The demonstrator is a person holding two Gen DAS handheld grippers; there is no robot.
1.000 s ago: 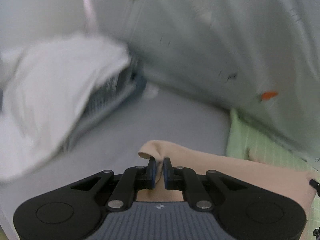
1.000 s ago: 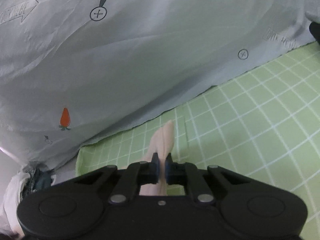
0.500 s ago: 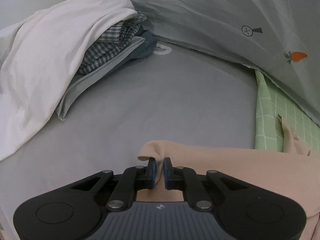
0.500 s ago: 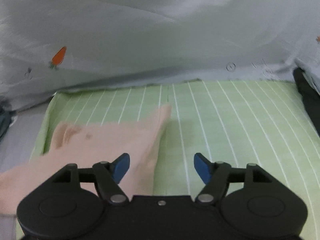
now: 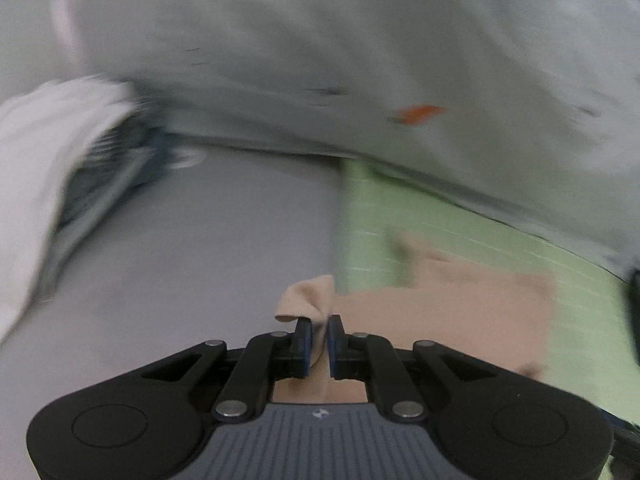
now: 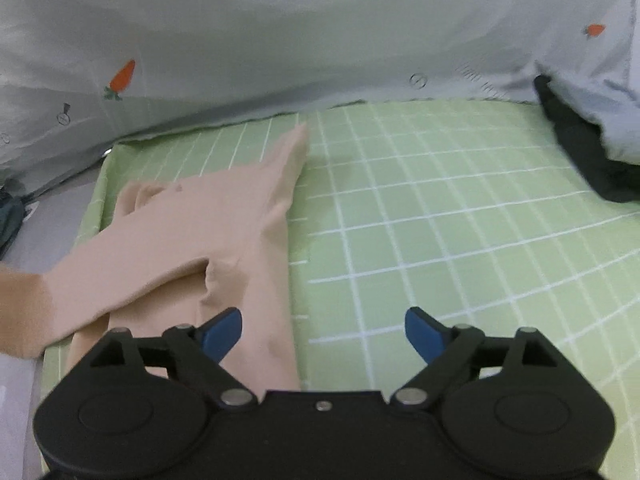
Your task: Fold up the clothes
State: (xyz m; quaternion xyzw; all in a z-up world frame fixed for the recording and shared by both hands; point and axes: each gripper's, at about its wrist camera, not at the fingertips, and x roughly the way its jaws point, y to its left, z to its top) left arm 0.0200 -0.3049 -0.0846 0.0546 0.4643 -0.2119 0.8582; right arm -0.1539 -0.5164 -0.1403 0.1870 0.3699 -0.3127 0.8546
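One end of the beige tights (image 6: 224, 216) is pinched in the left claw (image 5: 319, 338), lifted. The right claw (image 6: 323, 334) is spread wide, empty. The tights are partly doubled over on the green mat (image 6: 440, 208); folding appears unfinished.

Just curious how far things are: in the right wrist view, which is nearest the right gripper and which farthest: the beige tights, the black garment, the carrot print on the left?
1. Beige tights, just left of the right gripper.
2. Black garment, far right.
3. Carrot print, back left on the sheet.

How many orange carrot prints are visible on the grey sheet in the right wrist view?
2: one carrot at upper left, another carrot at far upper right of the grey sheet. Folds may hide more.
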